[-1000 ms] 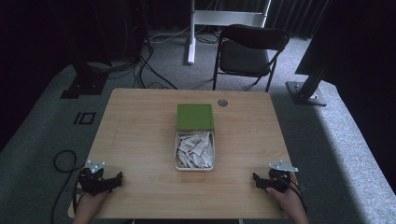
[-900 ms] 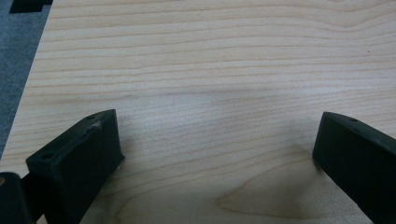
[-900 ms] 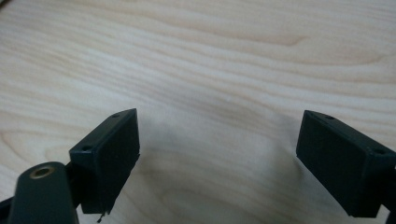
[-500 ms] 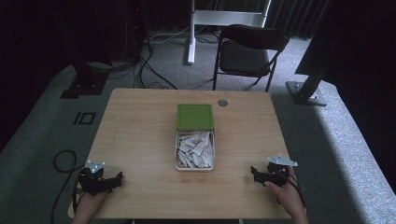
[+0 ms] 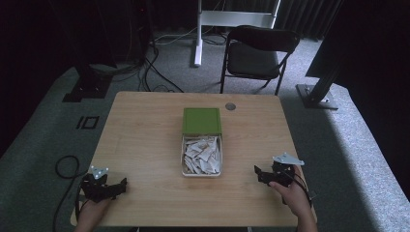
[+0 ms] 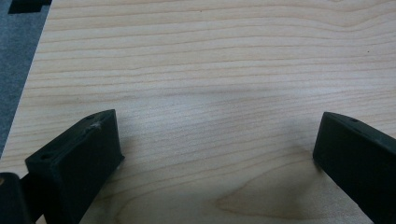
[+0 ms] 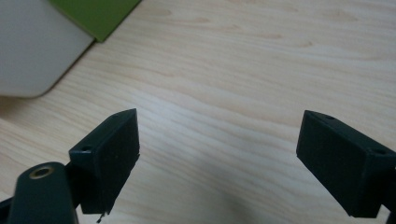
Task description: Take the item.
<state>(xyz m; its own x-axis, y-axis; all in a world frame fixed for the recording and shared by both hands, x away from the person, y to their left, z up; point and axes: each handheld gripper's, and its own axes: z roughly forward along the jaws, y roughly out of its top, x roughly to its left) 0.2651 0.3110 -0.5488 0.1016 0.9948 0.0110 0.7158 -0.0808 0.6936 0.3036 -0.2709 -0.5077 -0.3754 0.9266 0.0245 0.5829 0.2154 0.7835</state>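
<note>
High view: both hand-held grippers, left [image 5: 122, 185] and right [image 5: 257, 173], gape empty near the worktop's [image 5: 145, 130] front corners; approach the box [image 5: 201, 155] (lid [image 5: 201, 121] off) squarely.

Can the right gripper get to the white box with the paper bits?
Probably yes. The right gripper has open jaws aimed at the white box, and bare table lies between them.

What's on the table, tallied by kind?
Green lid: 1
White box of paper packets: 1
Grey disc: 1
Grippers: 2, left gripper, right gripper
Total: 5
</note>
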